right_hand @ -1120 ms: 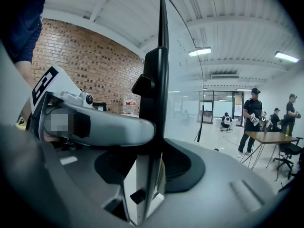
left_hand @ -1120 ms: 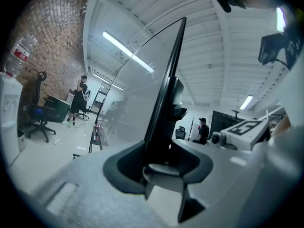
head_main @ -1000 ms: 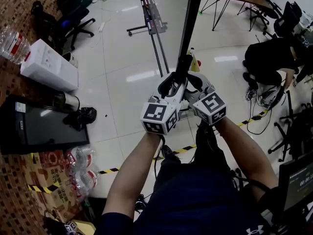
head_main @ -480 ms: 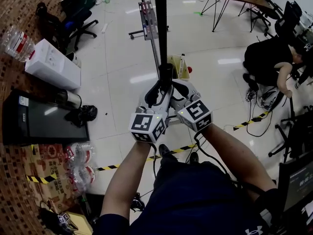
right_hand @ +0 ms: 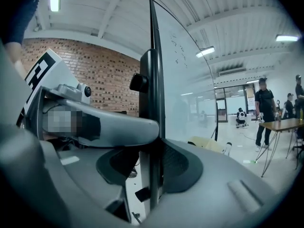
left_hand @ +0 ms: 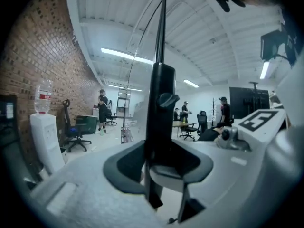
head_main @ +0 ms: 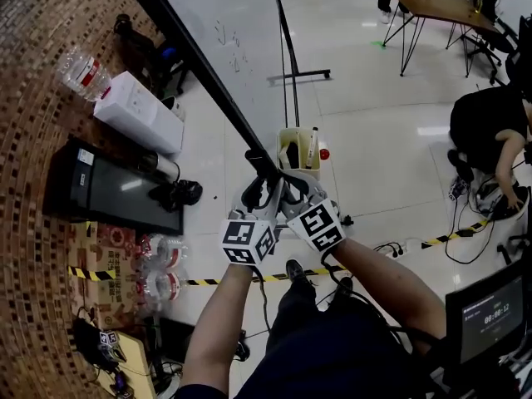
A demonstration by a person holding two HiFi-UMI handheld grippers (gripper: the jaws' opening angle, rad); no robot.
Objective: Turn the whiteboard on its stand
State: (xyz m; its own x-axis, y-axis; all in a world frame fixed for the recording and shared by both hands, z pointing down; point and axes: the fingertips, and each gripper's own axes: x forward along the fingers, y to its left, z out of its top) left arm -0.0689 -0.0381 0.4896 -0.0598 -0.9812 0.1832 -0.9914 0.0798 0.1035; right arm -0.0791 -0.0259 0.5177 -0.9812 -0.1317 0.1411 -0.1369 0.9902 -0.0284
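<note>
As left tongs (left_hand: 159,163) clamp, whiteboard (head_main: 241,44) slants.

- We see the whiteboard (head_main: 229,40) as a large white panel in a thin black frame (head_main: 195,56), with faint handwriting on its face toward 12 o'clock in the head view.
- There its near edge slants from 11 o'clock down to the centre.
- In the 2 gripper views a black bracket (left_hand: 159,108) with 1 round knob stands upright at the centre.
- Its stand (head_main: 303,75) shows as a thin dark pole and a floor bar at 12 o'clock.
</note>
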